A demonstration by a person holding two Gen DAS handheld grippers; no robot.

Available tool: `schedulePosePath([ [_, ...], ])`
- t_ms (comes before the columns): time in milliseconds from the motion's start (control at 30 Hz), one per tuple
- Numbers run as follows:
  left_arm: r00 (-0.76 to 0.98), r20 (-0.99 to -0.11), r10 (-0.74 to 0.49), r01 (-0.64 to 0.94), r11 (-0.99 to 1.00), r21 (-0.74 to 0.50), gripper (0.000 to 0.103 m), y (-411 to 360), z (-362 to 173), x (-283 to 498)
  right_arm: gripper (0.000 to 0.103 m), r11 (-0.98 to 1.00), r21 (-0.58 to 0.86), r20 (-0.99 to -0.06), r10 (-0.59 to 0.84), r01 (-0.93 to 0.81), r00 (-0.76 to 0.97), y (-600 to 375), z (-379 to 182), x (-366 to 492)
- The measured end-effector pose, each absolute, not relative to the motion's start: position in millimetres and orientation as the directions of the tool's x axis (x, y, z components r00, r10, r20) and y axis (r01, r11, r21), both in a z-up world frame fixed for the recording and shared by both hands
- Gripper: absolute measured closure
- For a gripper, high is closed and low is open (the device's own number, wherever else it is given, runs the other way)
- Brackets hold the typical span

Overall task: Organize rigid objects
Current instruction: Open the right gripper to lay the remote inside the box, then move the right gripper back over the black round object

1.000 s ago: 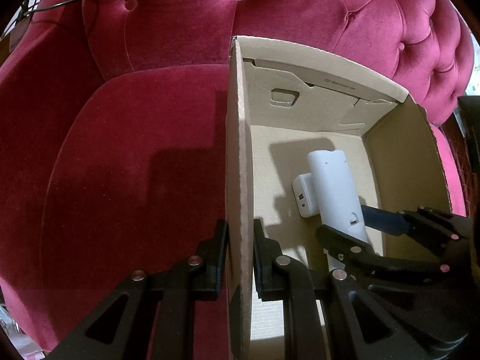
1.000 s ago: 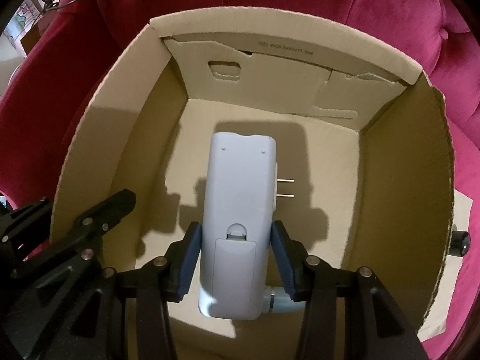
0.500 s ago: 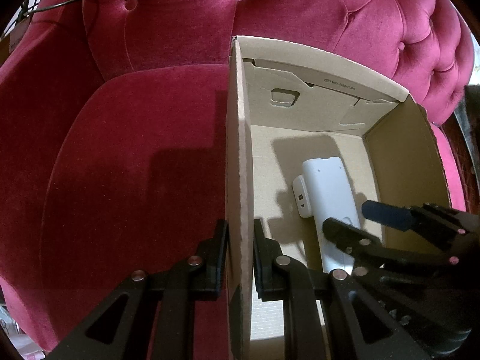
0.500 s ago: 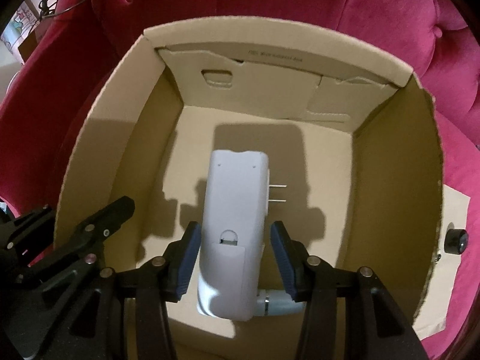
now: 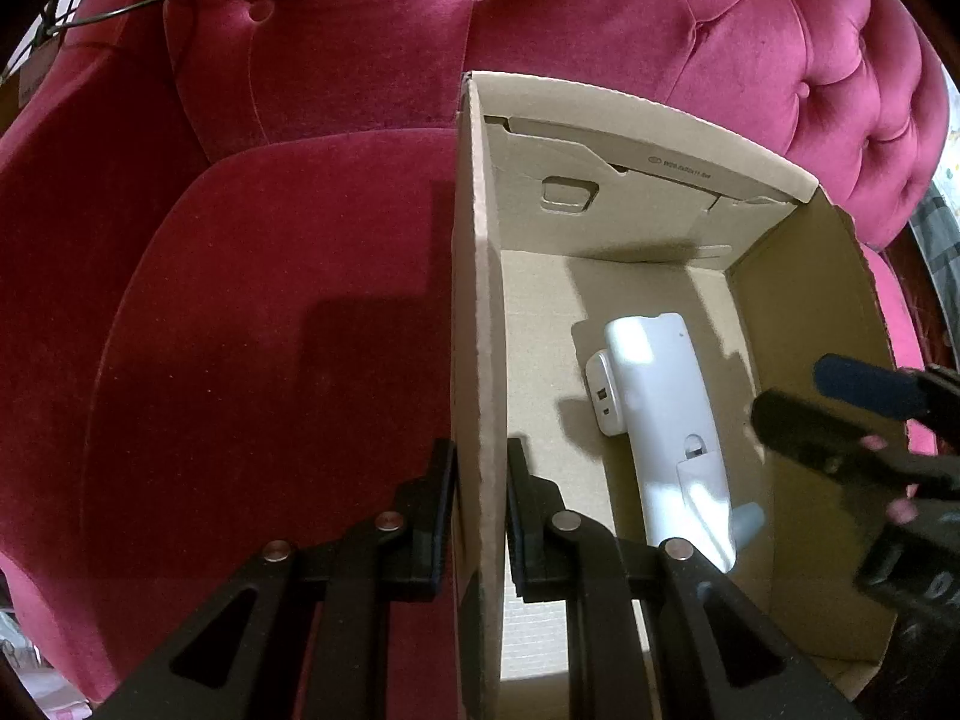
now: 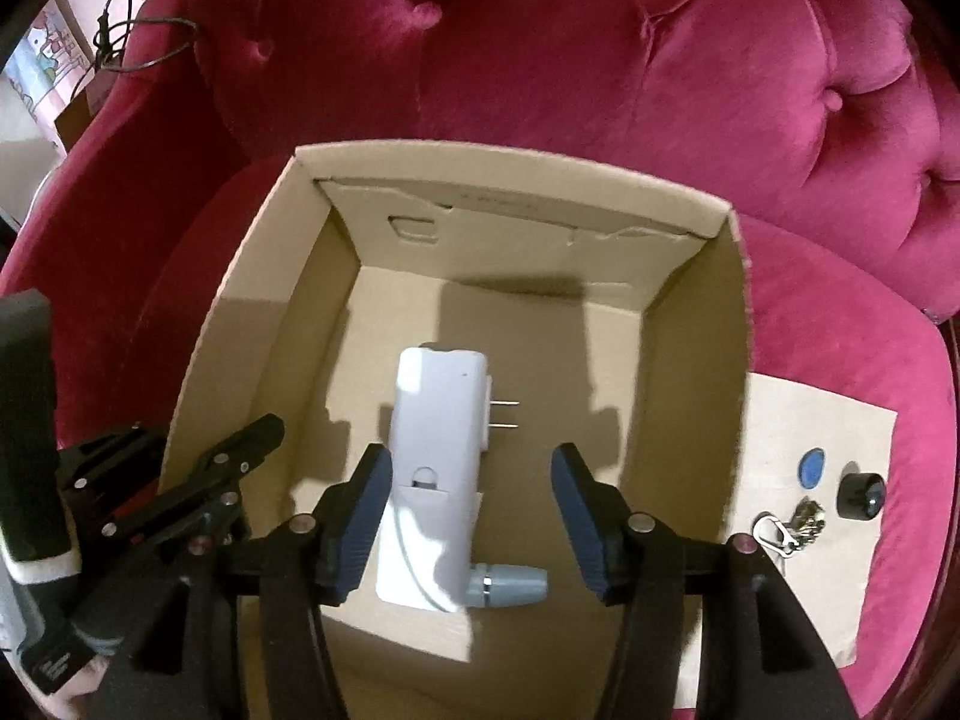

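A white plug-in device [image 6: 435, 462] [image 5: 666, 420] with two metal prongs and a grey nozzle lies flat on the floor of an open cardboard box [image 6: 696, 372] [image 5: 474, 312]. My right gripper [image 6: 471, 522] hangs above it with its blue-padded jaws opening wide; the device lies below, free of the pads. In the left wrist view the right gripper [image 5: 840, 396] shows blurred at the right. My left gripper [image 5: 477, 516] is shut on the box's left wall, one finger outside, one inside; it also shows at the left of the right wrist view [image 6: 240, 450].
The box sits on a crimson tufted velvet armchair [image 6: 630, 60] [image 5: 240, 300]. To the box's right a brown cardboard sheet [image 6: 798, 420] carries a blue disc [image 6: 811, 468], a black knob [image 6: 861, 495] and a key bunch with a carabiner [image 6: 792, 525]. A black cable [image 6: 144, 36] lies at the chair's upper left.
My right gripper let go of the white device, spread its jaws and rose out of the box; the device now rests on the box floor. The left gripper kept its hold on the wall.
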State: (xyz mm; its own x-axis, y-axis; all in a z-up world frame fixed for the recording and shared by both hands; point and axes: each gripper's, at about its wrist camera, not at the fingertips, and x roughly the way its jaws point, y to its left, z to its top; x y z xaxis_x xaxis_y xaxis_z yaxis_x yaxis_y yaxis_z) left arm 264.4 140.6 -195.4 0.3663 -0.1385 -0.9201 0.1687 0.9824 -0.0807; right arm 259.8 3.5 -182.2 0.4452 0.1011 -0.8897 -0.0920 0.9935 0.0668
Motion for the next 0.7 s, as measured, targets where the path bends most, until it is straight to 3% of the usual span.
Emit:
schedulePosePath([
  [167, 0.366, -0.92, -0.139, 0.167, 0.982, -0.082, 0.087, 141.1, -195.7, 264.5, 0.042, 0.994, 0.042, -0.885, 0.082, -0.097, 0.459, -6.6, -169.2, 253.4],
  [533, 0.367, -0.92, -0.136, 0.167, 0.983, -0.078, 0.087, 139.6, -195.2, 264.7, 0.027, 0.998, 0.035, -0.868, 0.057, -0.054, 0.494, -47.8, -139.5, 236.5],
  [600, 0.367, -0.92, -0.137, 0.166, 0.983, -0.079, 0.087, 140.1, -195.6, 264.8, 0.016, 0.998, 0.038, -0.864, 0.055, -0.044, 0.5, -55.8, -135.3, 234.1],
  [700, 0.367, -0.92, -0.136, 0.167, 0.983, -0.078, 0.087, 139.8, -195.7, 264.8, 0.009, 0.999, 0.032, -0.86, 0.041, -0.025, 0.509, -69.5, -129.9, 230.5],
])
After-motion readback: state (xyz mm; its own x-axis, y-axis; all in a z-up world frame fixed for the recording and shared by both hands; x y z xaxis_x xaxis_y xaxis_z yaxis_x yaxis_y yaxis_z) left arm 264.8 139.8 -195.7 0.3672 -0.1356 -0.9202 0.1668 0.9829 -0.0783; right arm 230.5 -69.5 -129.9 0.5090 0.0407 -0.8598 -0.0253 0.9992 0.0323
